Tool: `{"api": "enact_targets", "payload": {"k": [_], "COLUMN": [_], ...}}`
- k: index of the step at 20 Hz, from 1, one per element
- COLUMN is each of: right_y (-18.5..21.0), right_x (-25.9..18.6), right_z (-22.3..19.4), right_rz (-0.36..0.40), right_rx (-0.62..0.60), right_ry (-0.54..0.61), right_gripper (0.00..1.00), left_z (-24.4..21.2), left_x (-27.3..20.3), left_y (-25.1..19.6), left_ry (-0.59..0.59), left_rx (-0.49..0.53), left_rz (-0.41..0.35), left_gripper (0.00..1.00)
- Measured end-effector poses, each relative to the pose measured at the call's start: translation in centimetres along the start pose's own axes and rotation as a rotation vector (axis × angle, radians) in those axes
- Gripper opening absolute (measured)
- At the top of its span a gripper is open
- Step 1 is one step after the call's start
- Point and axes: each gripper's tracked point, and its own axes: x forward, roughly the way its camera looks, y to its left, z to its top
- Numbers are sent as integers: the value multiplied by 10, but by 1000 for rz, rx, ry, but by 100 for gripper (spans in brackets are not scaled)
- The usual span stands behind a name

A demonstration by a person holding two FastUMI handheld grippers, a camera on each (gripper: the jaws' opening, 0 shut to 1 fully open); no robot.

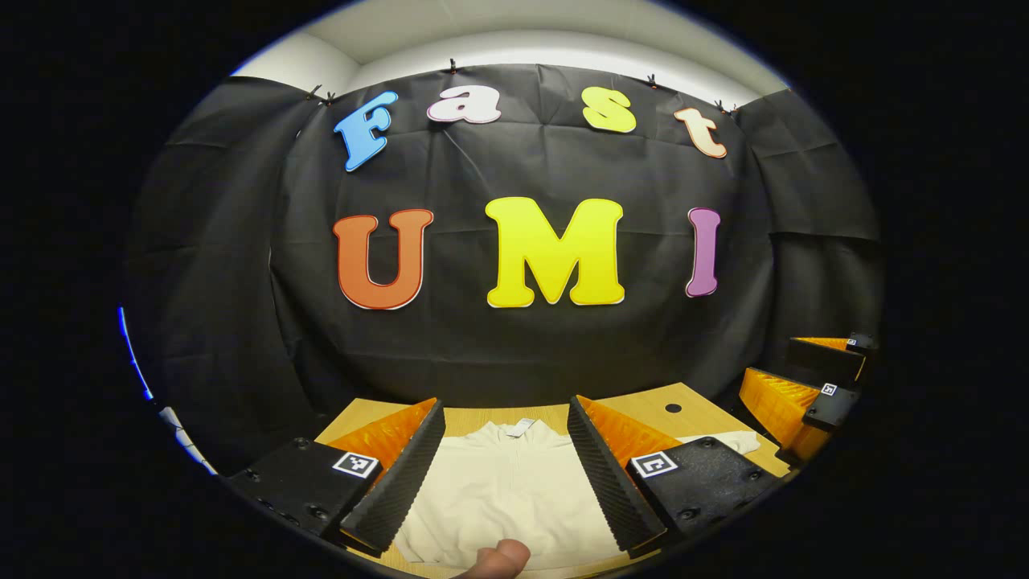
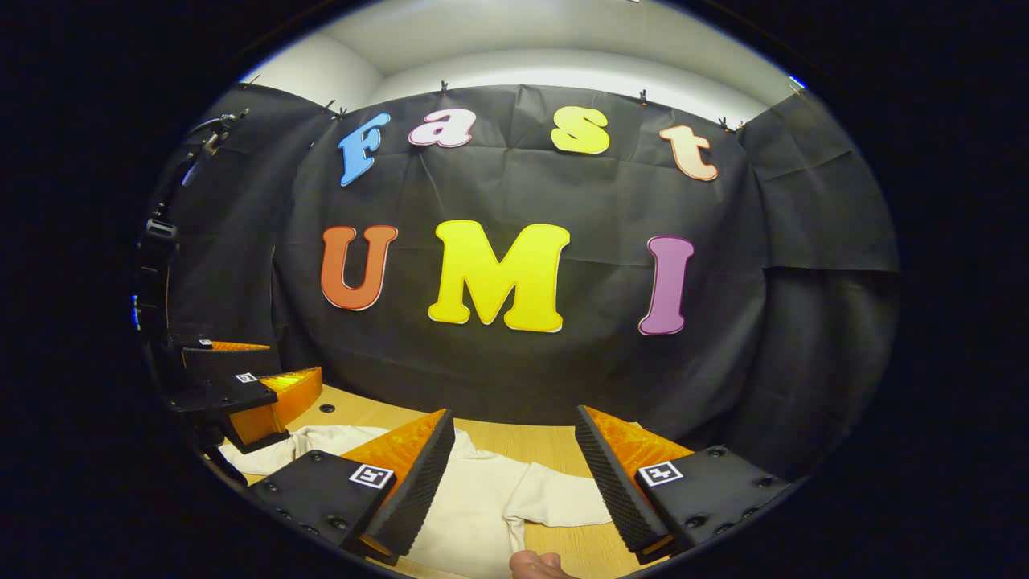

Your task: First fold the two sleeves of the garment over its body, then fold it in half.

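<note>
A cream garment (image 1: 498, 490) lies flat on the wooden table (image 1: 643, 402), its collar label toward the booth's wall. My left gripper (image 1: 505, 406) hovers open over the garment's body, with nothing between its fingers. Part of one sleeve (image 1: 727, 441) peeks out to the right. In the right gripper view the garment (image 2: 474, 498) spreads below my right gripper (image 2: 514, 414), which is open and empty, and a sleeve (image 2: 559, 503) stretches right toward one finger. The right gripper (image 1: 768, 359) shows at the far right of the left gripper view, and the left gripper (image 2: 296, 359) at the far left of the right gripper view.
The black cloth wall stands close behind the table's far edge. A small round hole (image 1: 674, 408) sits in the tabletop near the back. A fingertip (image 1: 502, 556) shows at the bottom of the left gripper view, and a hand (image 2: 539, 564) at the bottom of the right gripper view.
</note>
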Motion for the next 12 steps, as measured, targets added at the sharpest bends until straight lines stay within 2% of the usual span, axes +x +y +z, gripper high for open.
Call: {"api": "enact_targets", "payload": {"k": [2, 3, 4, 7, 12], "right_y": [3, 5, 2, -9, -61], "right_x": [0, 1, 2, 6, 31], "right_z": [-1, -2, -4, -5, -26], "right_rz": [25, 31, 33, 34, -26], "right_rx": [17, 20, 16, 14, 29], "right_ry": [3, 8, 12, 13, 52], "right_gripper": [94, 94, 94, 94, 94], "left_z": [-1, -2, -3, -4, -11], "left_x": [2, 3, 5, 6, 6], "left_y": [-1, -2, -5, -12, -29], "left_ry": [4, 9, 12, 14, 27], "left_rx": [0, 0, -2, -1, -12], "left_rz": [7, 6, 2, 6, 35], "left_gripper": [98, 89, 98, 98, 98]}}
